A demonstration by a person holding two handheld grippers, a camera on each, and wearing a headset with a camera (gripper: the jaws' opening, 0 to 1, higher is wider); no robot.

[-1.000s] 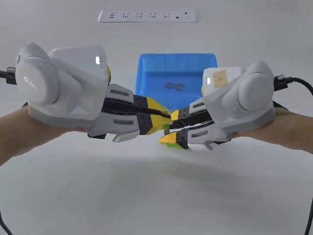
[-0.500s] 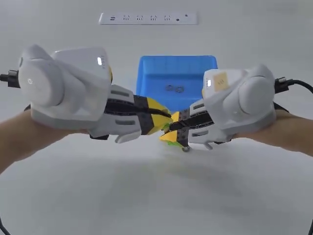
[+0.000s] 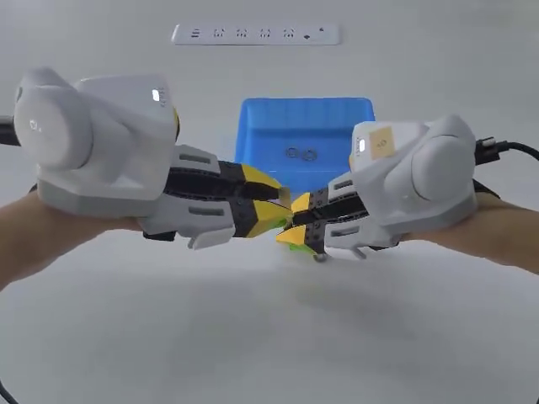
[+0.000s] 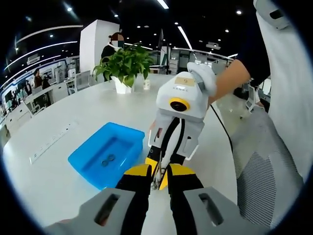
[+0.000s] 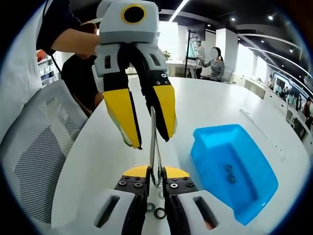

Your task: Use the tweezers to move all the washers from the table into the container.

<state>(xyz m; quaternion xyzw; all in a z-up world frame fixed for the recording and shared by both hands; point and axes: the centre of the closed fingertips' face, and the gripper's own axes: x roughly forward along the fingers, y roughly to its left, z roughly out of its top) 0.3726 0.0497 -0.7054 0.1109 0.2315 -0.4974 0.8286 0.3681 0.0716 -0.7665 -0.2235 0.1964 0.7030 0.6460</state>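
In the right gripper view my right gripper (image 5: 155,172) is shut on the thin metal tweezers (image 5: 153,122), which point up from its yellow tips. My left gripper (image 5: 151,141) faces it from above, its yellow fingers open on either side of the tweezers. In the head view the left gripper (image 3: 285,204) and right gripper (image 3: 290,220) meet tip to tip in front of the blue container (image 3: 253,126). Two washers (image 3: 301,154) lie inside the container. Two more washers (image 5: 157,211) lie on the white table under the right gripper.
A white power strip (image 3: 255,34) lies on the table beyond the container. A mesh office chair (image 5: 34,161) stands at the table's edge. A potted plant (image 4: 126,66) sits far off on the table. People stand in the background.
The left gripper's yellow fingers have spread apart, and that gripper has drawn a little to the left. The right gripper still holds the tweezers in the same place.
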